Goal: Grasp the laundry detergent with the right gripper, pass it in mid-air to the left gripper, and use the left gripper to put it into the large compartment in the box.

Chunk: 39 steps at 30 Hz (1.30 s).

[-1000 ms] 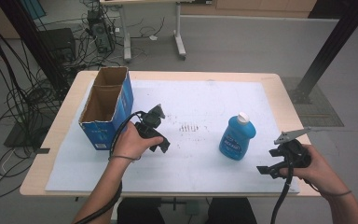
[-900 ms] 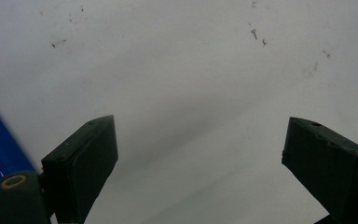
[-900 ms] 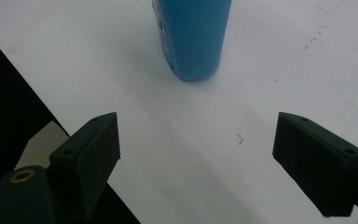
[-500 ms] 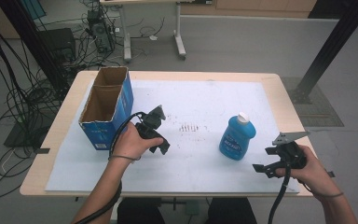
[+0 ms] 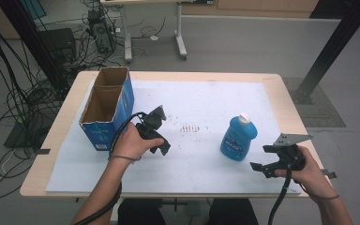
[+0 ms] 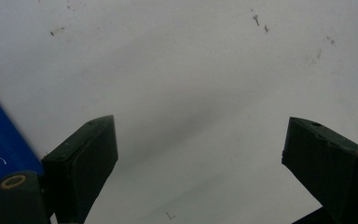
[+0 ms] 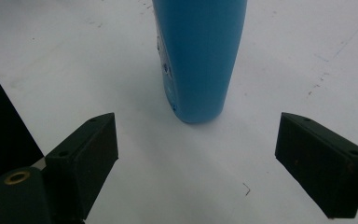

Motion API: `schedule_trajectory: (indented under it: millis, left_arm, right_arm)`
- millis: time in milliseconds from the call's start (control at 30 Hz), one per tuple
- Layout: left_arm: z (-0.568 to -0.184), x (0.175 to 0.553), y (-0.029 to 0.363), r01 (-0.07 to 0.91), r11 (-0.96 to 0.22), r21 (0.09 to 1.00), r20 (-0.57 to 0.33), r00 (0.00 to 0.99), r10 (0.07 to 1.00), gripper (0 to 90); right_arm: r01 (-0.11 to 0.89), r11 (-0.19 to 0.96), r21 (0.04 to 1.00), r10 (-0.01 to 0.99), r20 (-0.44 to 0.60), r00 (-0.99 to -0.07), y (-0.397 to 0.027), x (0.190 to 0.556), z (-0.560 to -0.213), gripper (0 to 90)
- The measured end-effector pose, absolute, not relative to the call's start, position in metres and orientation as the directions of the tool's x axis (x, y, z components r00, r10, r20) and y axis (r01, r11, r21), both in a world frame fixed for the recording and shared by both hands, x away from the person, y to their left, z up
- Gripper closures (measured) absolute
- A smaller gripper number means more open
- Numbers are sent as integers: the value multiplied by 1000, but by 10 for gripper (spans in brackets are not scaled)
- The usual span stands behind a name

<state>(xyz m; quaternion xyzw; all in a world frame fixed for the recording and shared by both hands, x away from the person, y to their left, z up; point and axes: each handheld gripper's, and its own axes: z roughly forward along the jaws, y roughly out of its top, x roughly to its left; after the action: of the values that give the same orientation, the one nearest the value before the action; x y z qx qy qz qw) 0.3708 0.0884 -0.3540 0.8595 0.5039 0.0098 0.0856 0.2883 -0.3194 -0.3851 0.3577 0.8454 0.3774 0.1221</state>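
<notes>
A blue bottle with a white cap stands upright on the white mat at the right. My right gripper is just to its lower right, pointing at it. In the right gripper view the open jaws frame the base of the bottle, which stands a little ahead of them and untouched. Left of centre, my left gripper is held over the mat beside an open cardboard box with blue sides. Its jaws are wide open over bare mat, with the box's blue wall at the left edge.
The white mat covers most of the wooden table. Faint pen marks sit mid-mat. A black post stands off the table's far right, and cables and desk legs lie beyond the far edge.
My right gripper has shifted slightly left towards the bottle. The left hand and gripper have stayed where they were.
</notes>
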Motion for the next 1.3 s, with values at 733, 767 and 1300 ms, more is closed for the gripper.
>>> schedule_trajectory:
  millis: [733, 767, 1300]
  left_arm:
    - [-353, 369, 86, 862, -482, 156, -69, 497, 865, 106]
    - [-353, 369, 86, 862, -483, 156, -69, 497, 865, 106]
    - [-353, 366, 84, 860, -485, 158, -72, 500, 863, 106]
  right_arm:
    - [446, 392, 805, 689, 64, -721, -318, 286, -392, 121]
    - [442, 389, 808, 689, 63, -722, -318, 286, -392, 120]
    - [388, 319, 865, 687, 71, -723, -321, 285, -400, 120]
